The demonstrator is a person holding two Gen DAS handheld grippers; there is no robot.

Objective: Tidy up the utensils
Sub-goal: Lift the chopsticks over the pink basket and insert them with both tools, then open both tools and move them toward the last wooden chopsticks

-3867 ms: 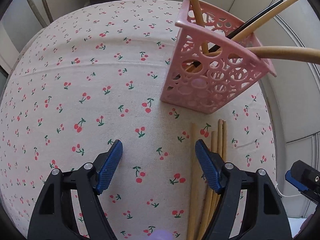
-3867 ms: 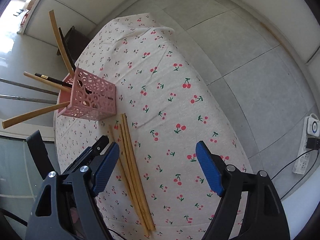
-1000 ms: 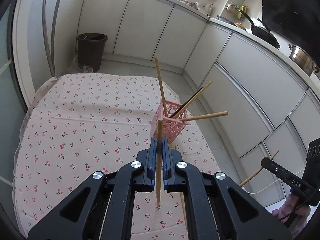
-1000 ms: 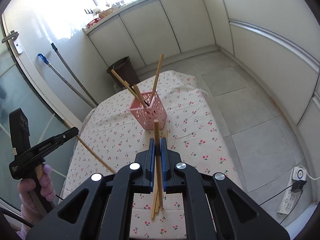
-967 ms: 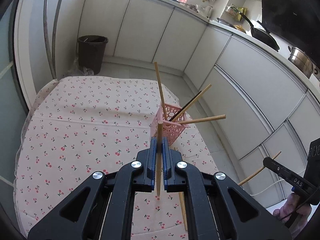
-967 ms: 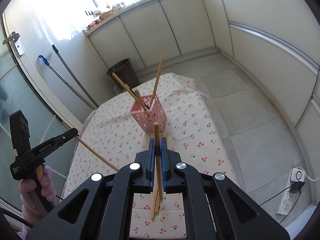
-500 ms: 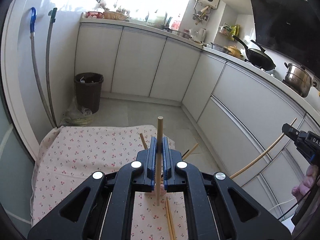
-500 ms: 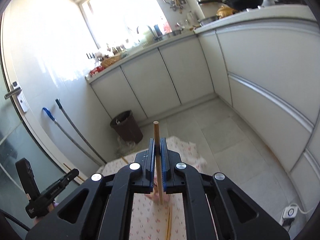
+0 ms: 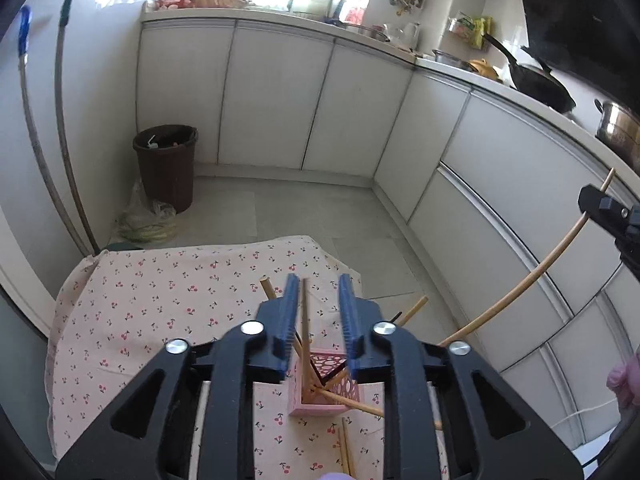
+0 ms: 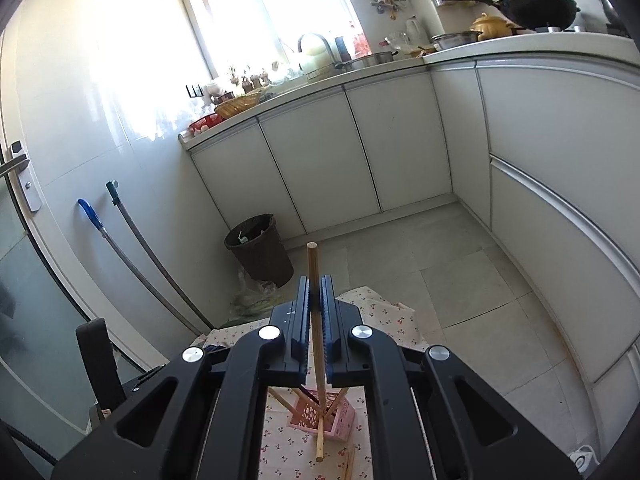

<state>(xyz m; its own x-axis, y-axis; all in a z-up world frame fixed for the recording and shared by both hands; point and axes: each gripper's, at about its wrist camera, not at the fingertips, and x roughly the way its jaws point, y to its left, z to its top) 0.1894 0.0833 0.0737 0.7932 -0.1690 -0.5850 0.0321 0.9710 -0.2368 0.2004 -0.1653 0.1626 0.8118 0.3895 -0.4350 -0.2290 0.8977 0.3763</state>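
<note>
In the left wrist view my left gripper (image 9: 319, 304) hangs over the pink perforated holder (image 9: 324, 396), and its jaws are opening. A wooden chopstick (image 9: 305, 320) stands loose between the pads, close to the left one, with its lower end down in the holder. Several other chopsticks lean out of the holder. At the right edge my right gripper (image 9: 604, 206) grips a long chopstick (image 9: 520, 280). In the right wrist view the right gripper (image 10: 315, 308) is shut on that chopstick (image 10: 313, 272), which stands upright above the holder (image 10: 322, 420).
The holder stands on a cherry-print tablecloth (image 9: 140, 320), near its right side, with loose chopsticks (image 9: 344, 448) just in front of it. Beyond the table are a brown bin (image 9: 166, 164), two mop handles (image 9: 60, 120) and white cabinets. A gloved hand (image 9: 622, 378) shows at the right.
The left jaws have parted from the chopstick they gripped, and it has slid down into the holder. The right gripper has risen with its chopstick still clamped.
</note>
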